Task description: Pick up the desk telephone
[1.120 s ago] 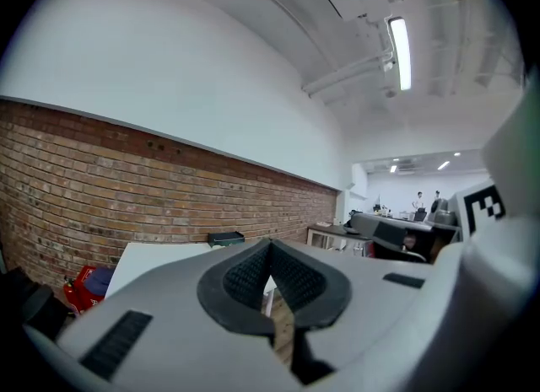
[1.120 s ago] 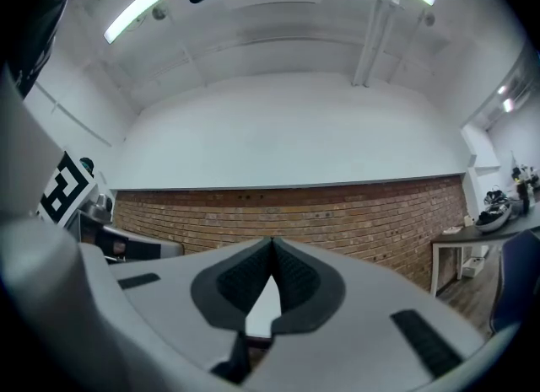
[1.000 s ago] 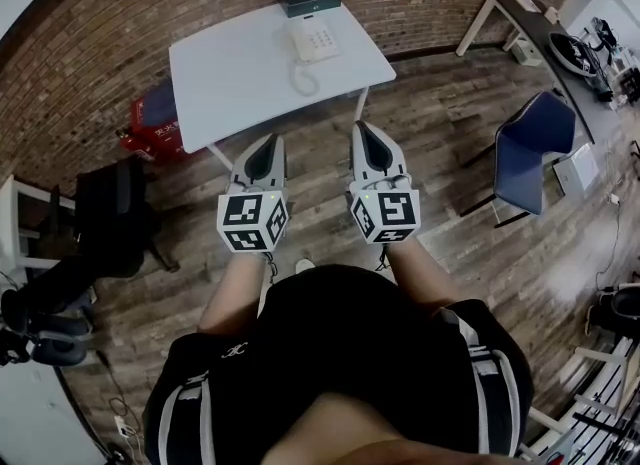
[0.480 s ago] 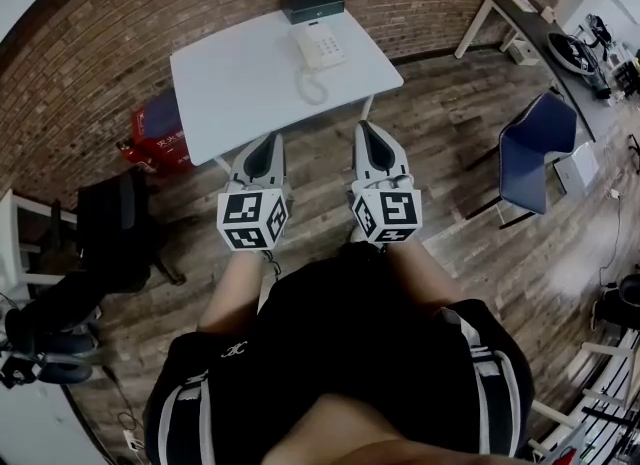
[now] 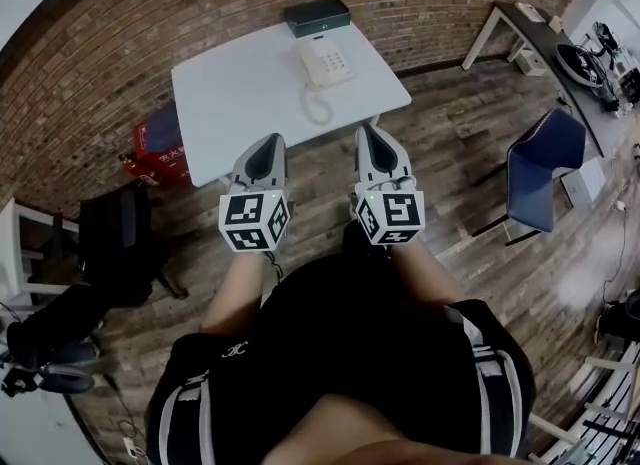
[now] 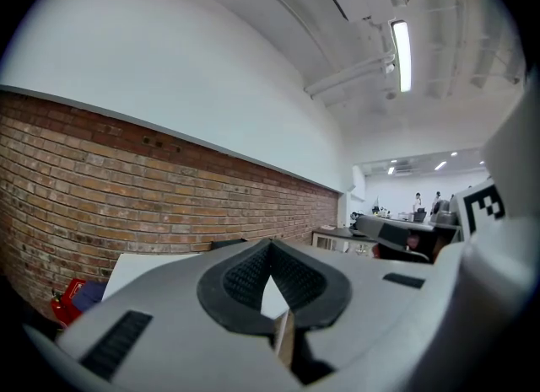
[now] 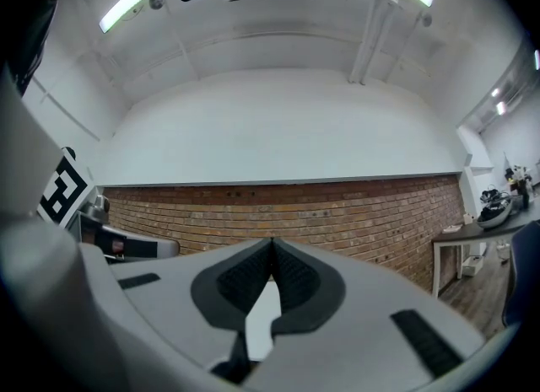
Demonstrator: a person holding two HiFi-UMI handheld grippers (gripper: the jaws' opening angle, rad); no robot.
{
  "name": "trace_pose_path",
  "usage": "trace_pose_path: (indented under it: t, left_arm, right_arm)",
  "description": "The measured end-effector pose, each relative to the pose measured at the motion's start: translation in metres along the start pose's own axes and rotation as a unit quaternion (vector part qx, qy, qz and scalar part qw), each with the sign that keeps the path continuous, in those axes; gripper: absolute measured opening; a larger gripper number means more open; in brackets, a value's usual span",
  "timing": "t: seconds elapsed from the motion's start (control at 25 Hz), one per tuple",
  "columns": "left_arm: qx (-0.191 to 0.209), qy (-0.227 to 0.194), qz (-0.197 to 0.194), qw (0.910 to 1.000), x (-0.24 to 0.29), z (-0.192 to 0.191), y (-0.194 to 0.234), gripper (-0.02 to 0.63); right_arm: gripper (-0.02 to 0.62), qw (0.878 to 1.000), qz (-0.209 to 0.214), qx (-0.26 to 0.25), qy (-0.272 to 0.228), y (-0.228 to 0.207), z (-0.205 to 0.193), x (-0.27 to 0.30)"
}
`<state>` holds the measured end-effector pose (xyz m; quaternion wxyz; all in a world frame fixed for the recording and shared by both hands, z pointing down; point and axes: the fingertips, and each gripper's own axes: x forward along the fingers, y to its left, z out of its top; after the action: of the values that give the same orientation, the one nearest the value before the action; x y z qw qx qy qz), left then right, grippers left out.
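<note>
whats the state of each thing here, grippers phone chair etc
desk telephone: on the white table, untouched, handset seems docked
left gripper: shut, empty, short of the desk telephone
right gripper: shut, empty, short of the desk telephone
black box: flat at the white table's far edge
blue chair: upright, unoccupied

The left forearm (image 5: pixel 232 288) and right forearm (image 5: pixel 422 278) reach toward 12 o'clock, side by side. The left tool (image 5: pixel 268 143) and right tool (image 5: pixel 370 135) are held roughly level, jaws pressed together with nothing between them.
</note>
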<state>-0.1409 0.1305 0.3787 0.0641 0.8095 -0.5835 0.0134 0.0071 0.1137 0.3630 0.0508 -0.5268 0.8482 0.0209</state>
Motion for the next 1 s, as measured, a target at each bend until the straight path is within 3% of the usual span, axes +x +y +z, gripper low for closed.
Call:
trace_pose_path:
  t: [0.4,0.64,1.0]
  left_arm:
    - [0.007,0.006,0.012,0.9999,0.1,0.004,0.021,0.002]
    - [-0.007,0.033,0.024,0.9991,0.156,-0.015,0.036,0.001]
    - [-0.026,0.056,0.048,0.9969,0.24,-0.011,0.056,0.001]
  right_arm:
    - [-0.003,1.0,0.013,0.011,0.005,-0.054,-0.022,0.089]
    - [-0.003,0.999,0.028,0.02,0.027,-0.08,-0.05,0.139]
    - [-0.003,0.997,0.05,0.029,0.052,-0.133,-0.061,0.223]
